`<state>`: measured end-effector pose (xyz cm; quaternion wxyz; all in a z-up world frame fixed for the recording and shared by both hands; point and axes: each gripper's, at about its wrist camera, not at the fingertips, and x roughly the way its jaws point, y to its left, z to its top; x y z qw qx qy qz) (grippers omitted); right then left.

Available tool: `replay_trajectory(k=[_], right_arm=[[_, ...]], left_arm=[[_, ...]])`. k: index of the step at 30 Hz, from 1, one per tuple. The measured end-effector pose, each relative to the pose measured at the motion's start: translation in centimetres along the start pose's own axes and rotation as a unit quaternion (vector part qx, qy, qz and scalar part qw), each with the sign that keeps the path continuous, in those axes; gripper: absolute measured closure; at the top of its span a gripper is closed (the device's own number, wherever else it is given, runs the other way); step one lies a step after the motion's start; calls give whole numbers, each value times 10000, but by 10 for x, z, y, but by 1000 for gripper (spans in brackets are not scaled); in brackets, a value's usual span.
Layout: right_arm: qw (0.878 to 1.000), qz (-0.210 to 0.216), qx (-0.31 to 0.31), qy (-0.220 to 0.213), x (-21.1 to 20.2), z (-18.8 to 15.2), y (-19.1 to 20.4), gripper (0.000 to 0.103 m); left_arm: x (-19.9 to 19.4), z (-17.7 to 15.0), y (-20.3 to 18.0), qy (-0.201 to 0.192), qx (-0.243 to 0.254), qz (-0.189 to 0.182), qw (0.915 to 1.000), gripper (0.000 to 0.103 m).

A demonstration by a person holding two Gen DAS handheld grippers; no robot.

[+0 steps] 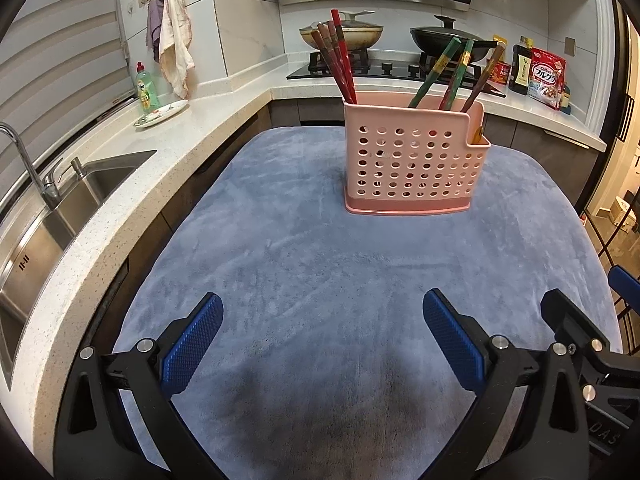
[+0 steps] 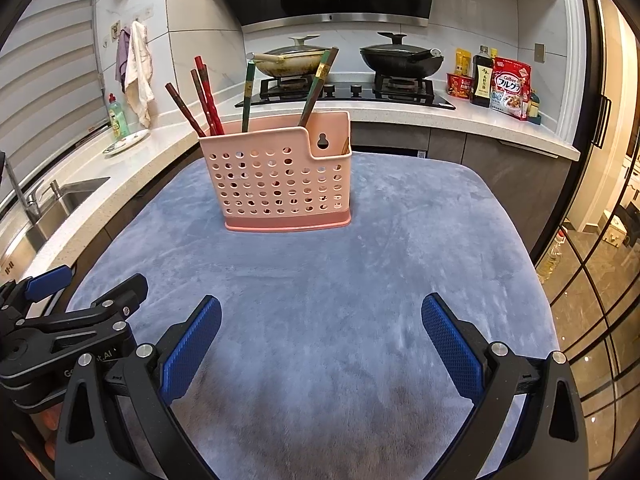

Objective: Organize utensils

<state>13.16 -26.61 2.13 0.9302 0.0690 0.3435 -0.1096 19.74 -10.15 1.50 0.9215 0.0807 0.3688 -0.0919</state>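
Left wrist view: both hand-held grippers, left (image 1: 322, 340) and right (image 2: 322, 340), gape wide and empty. Chopsticks (image 1: 340, 60) lean loosely in the pink holder (image 1: 416, 160) mid-surface (image 1: 300, 260). Pull one sideways and you likely tip that light holder.
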Motion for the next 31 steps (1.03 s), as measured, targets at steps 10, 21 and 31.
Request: replay_trajectory(k=[10,21,31], right_arm=[[10000,-4,-7,32,11,5,-1,6],[10000,-11,-15,33,14,7,-1,6],[10000,-37,-42,43,34,21,-1,6]], left_arm=[[9,5,-1,-41,0,71,10000,7],[13,9,-2,-88,31,104,9999,8],[31,20,-5,-69,43,97,9999,7]])
